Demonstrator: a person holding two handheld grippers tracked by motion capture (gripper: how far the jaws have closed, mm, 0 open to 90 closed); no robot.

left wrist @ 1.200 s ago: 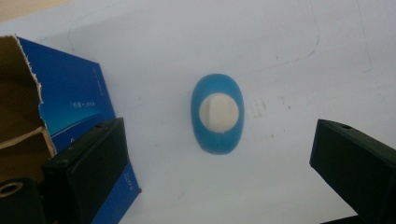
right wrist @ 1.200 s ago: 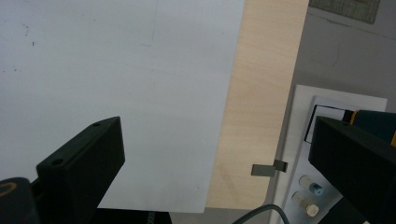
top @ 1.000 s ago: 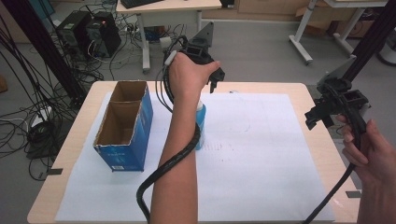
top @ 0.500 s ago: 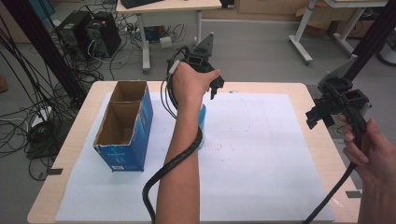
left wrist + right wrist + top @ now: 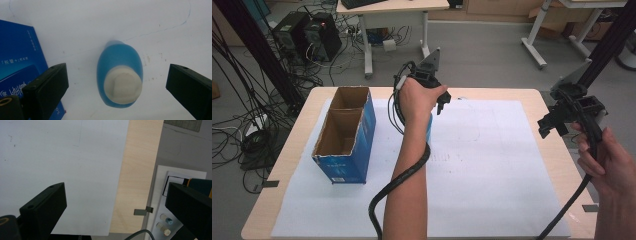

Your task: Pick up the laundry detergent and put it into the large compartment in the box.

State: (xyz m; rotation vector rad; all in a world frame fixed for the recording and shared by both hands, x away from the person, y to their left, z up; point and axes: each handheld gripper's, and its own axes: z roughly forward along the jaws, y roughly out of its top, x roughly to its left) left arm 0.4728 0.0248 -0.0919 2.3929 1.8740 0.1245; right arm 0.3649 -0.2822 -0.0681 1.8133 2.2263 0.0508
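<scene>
Left gripper (image 5: 117,82), jaws wide open, hangs over the upright blue plastic bottle with a cream cap (image 5: 120,75); right gripper (image 5: 117,212) is open too, empty.

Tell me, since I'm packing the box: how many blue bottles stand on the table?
1: a blue bottle stands upright between the left tool's open jaws, beside the blue cardboard box.

Left hand-held gripper (image 5: 439,102) shifted slightly toward table's far edge.

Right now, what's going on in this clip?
A person holds the left hand-held gripper open above a blue bottle standing on the white sheet, beside the open blue box. The bottle sits between the jaws, ungrasped. The right hand-held gripper waits open over the table's right edge, holding nothing.
</scene>
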